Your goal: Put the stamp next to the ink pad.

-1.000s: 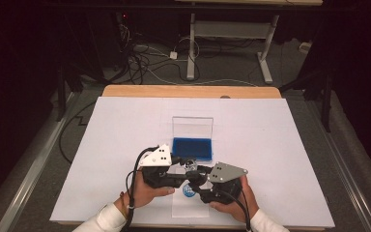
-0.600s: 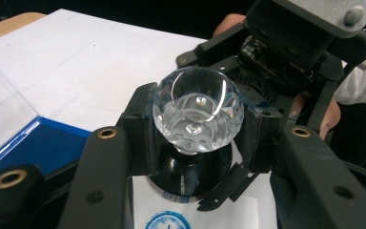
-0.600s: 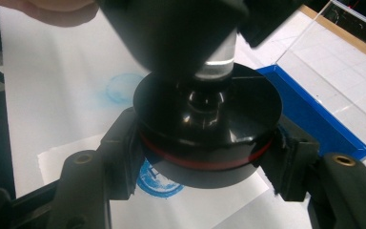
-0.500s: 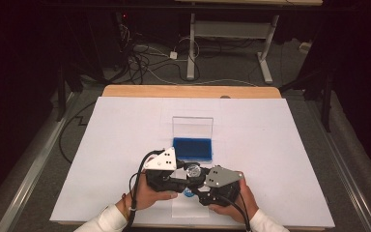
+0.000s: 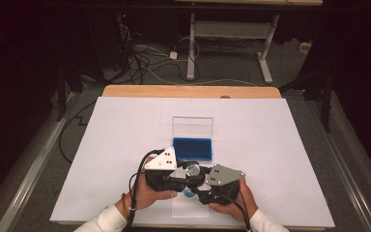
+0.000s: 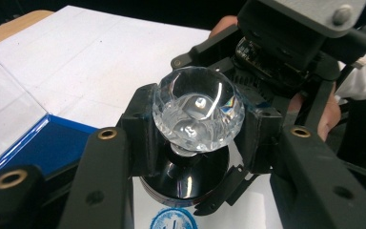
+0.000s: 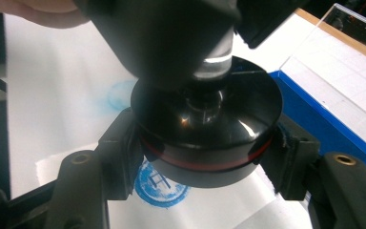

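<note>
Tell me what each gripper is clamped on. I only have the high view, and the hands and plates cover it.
Observer: The left gripper is shut on a clear faceted knob.
Operator: And the right one?
Observer: The right gripper is shut on the black round base below that knob.
Operator: Is there any mark on the sheet?
Observer: Yes, a round blue print sits on the sheet, partly under the base.
</note>
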Tool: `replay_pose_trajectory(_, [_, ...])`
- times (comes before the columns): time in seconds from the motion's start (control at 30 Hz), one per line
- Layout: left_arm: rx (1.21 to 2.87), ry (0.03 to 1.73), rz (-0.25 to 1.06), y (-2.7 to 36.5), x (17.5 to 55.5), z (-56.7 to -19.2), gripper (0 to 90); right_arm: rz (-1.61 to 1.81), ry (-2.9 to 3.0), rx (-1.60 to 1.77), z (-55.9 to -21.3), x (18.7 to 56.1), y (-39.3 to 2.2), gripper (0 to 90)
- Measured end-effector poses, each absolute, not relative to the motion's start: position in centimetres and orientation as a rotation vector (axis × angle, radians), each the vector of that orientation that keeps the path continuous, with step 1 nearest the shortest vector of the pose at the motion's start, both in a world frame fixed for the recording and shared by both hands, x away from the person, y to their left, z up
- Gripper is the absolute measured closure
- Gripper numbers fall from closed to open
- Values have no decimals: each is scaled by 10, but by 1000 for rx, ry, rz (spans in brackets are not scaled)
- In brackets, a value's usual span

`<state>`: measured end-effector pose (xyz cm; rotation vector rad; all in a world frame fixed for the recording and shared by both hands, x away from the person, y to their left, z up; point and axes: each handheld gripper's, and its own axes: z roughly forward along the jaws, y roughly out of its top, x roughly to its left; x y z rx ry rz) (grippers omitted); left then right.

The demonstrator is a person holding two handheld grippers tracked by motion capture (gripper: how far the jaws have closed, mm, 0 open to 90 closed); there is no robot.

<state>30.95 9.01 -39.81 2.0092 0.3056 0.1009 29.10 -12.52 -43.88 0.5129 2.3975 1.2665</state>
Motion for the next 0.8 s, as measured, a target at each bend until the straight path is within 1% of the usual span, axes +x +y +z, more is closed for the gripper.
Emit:
replay_pose_trajectory(0.27, [2006,309,102,90,309,-396,542,1276,2410,520,-440,293,-125,386])
replay_pose_trajectory(0.53, [1942,318,26,92,313,-400,543,1319,2383,503,-436,289,-127,388])
replay_pose_trajectory(0.6, [1884,340,-25,94,315,-403,544,1332,2371,505,-436,289,-128,388])
replay_pose_trajectory(0.67, [1870,349,-45,95,317,-405,544,1334,2367,503,-435,289,-130,389])
replay_pose_trajectory(0.7, [1840,363,-88,98,320,-407,544,1342,2363,502,-435,288,-131,389])
replay_pose_trajectory(0.73, [1832,366,-103,99,322,-408,544,1349,2362,505,-434,288,-132,390])
replay_pose_trajectory(0.8, [1834,364,-93,100,321,-407,543,1335,2360,500,-433,287,-132,390])
